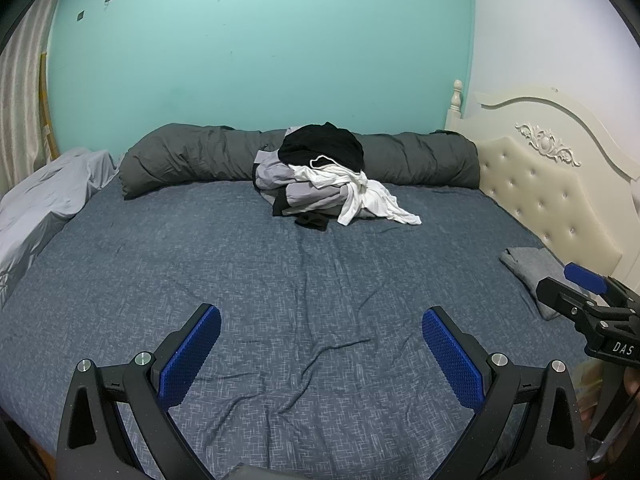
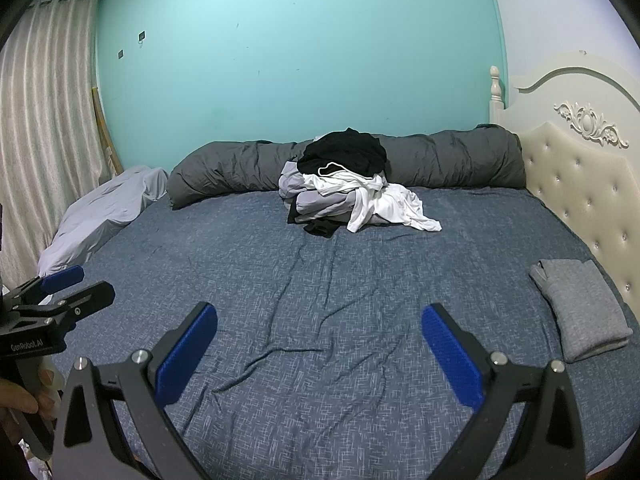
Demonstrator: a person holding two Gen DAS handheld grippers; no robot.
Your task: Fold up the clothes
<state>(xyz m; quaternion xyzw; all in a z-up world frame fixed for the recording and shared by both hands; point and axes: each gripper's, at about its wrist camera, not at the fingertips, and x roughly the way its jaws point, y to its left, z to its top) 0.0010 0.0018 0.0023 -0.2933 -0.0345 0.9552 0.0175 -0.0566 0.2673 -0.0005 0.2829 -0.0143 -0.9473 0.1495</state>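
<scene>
A heap of unfolded clothes (image 1: 320, 176) (image 2: 352, 188) lies at the far middle of the bed: black on top, white and light grey below. A folded grey garment (image 2: 580, 312) (image 1: 528, 272) rests flat near the headboard on the right. My left gripper (image 1: 320, 344) hovers open over the near part of the blue bedsheet (image 1: 280, 272), holding nothing. My right gripper (image 2: 320, 340) is likewise open and empty over the sheet (image 2: 320, 280). Each gripper shows at the edge of the other's view: the right gripper (image 1: 580, 292) and the left gripper (image 2: 68, 288).
A rolled dark grey duvet (image 1: 192, 156) (image 2: 452, 156) runs along the teal wall behind the heap. A light grey pillow (image 1: 44, 196) (image 2: 104, 208) lies at the far left. A cream tufted headboard (image 1: 552, 200) (image 2: 580, 184) bounds the right side. A hand (image 2: 20, 400) grips the left handle.
</scene>
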